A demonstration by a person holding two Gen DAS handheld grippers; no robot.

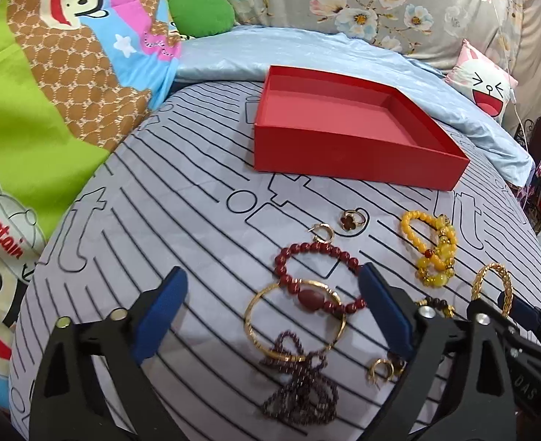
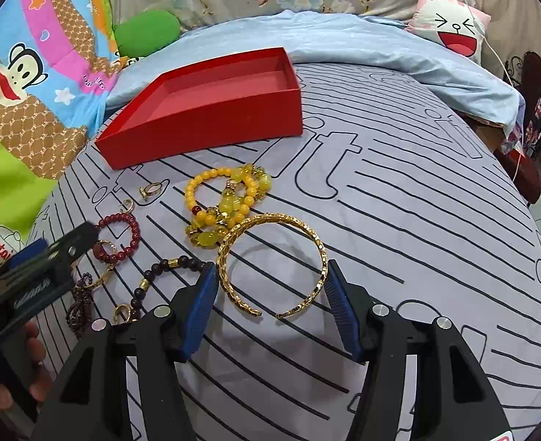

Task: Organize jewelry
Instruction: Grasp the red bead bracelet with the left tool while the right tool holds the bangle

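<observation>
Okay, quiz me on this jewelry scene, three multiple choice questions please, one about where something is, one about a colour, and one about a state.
1. What does the right gripper straddle?
A. gold cuff bangle
B. a watch
C. a comb

2. What colour is the box?
A. green
B. red
C. black

3. What is in the box?
A. every bracelet
B. one ring
C. nothing

Answers: 1 A, the cuff lies between the open blue fingers, apparently ungripped. 2 B, its walls and floor are red. 3 C, its floor shows bare in both views, with the jewelry out on the striped sheet.
</observation>
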